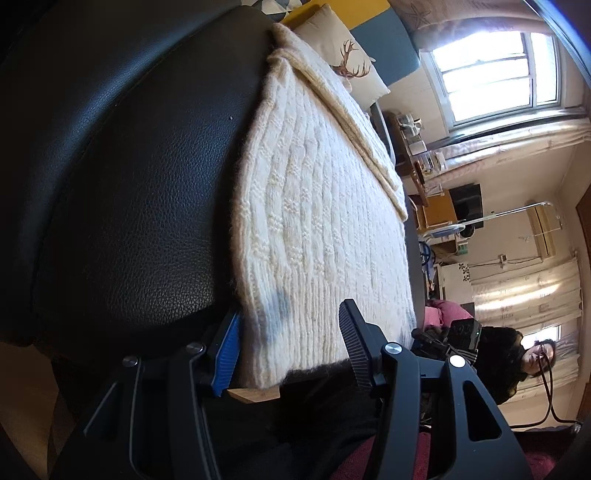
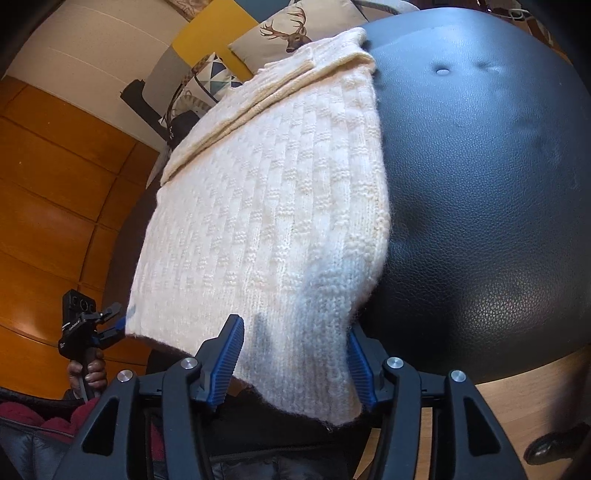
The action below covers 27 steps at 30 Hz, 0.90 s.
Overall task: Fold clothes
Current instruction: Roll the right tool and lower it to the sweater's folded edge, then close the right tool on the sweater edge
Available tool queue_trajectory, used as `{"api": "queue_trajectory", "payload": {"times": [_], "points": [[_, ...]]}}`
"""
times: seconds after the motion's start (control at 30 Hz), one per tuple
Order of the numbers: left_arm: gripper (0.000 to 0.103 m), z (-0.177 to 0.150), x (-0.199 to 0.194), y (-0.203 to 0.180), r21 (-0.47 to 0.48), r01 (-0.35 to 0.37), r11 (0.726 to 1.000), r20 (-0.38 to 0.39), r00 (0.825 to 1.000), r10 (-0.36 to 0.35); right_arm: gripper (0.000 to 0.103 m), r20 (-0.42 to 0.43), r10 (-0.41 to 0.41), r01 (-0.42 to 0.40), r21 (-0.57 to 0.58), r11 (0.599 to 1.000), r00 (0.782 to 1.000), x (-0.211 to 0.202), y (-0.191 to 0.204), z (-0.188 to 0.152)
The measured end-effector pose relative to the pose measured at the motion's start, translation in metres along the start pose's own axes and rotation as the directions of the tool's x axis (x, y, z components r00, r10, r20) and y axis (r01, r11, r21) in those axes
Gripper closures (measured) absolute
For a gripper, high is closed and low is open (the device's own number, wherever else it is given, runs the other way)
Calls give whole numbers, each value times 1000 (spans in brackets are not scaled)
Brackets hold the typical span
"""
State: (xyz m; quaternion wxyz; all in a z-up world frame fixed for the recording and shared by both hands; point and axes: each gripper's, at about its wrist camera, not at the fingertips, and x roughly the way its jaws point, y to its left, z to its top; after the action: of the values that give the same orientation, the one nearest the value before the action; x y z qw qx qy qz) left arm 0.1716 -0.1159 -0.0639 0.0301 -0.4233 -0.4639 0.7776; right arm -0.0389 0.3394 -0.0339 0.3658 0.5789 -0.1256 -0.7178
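A cream cable-knit sweater [image 1: 317,206] [image 2: 266,221] lies folded lengthwise on a black leather cushion [image 1: 129,184] [image 2: 480,184], its hem hanging over the near edge. My left gripper [image 1: 291,350] stands open at one hem corner, with the hem lying loose between the blue pad and the black finger. The right wrist view also shows this left gripper [image 2: 112,322], held in a hand, jaws apart at that corner. My right gripper [image 2: 293,360] is open around the other hem corner. The knit lies flat between its blue pads [image 2: 227,354], unpinched.
A deer-print pillow [image 1: 351,62] [image 2: 291,26] and a patterned pillow [image 2: 210,77] sit beyond the sweater's far end. Wooden floor [image 2: 55,203] lies to the left. A seated person [image 1: 517,362] is at the right, under a bright window [image 1: 491,74]. A dark shoe [image 2: 554,446] rests near the cushion.
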Motion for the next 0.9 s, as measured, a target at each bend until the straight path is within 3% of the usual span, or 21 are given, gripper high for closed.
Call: {"api": "queue_trajectory", "payload": {"times": [0.17,0.37,0.4,0.53,0.63,0.73,0.77,0.83,0.9], "points": [[48,2,0,3,-4,14,1000,2,1000,-14,45,15,56,-57,73,996,998,-1,-9,1],[48,-1,-1,-4,52,-23,998,7,1000,23,42,28,-10,10,-7,1000,1000,0,4,-3],[48,0,-2,-2,45,-18,999,7,1000,17,45,27,-11,11,-7,1000,1000,-1,3,-3],[48,1,-3,3,18,5,1000,0,1000,-5,85,28,-87,87,-8,996,996,-3,0,-3],[48,2,-3,0,27,-10,1000,0,1000,10,87,34,-123,124,-20,992,992,-4,2,-5],[49,0,-2,-9,81,-75,994,20,997,74,89,62,-130,132,-21,991,990,-5,5,-7],[52,-2,-1,-13,114,-114,987,30,993,111,89,60,-119,121,-29,992,991,-4,6,-7],[87,-2,1,-16,149,-178,973,44,984,174,88,54,-95,97,-44,994,994,-1,5,-8],[93,1,0,-11,129,-191,973,38,982,187,88,37,-73,75,-47,996,997,1,5,-7]]}}
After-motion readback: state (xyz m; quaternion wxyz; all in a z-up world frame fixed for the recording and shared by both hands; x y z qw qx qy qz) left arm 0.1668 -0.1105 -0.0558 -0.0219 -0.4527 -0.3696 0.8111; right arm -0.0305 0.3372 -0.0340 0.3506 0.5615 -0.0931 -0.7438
